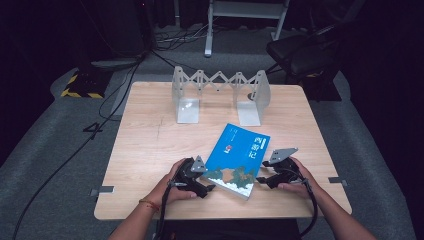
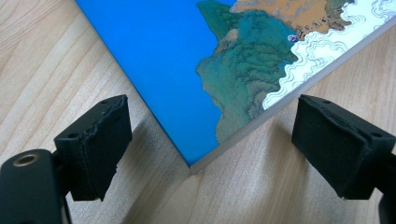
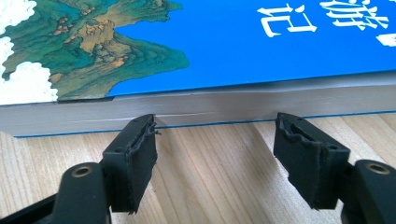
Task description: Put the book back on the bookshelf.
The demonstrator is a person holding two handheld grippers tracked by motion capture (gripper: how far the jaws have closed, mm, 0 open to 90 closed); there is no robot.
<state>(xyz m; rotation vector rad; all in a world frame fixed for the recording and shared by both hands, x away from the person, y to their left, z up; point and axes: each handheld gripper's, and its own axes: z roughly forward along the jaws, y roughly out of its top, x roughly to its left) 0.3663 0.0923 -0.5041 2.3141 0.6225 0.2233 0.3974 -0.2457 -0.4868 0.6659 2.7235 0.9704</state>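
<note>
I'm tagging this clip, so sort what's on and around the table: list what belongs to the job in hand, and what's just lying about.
In the job:
- blue book, flat on the table
- left gripper, open at its near corner
- right gripper, open at its page edge

Lying about:
- folding metal bookend rack
- black chair
- floor cables

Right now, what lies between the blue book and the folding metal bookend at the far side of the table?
Nothing: in the high view, only bare wooden table separates the blue book from the metal bookend.

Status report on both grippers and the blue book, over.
Left gripper open at the corner of the blue paperback book. Right gripper open at its page edge. Book flat on wooden table, unobstructed.
</note>
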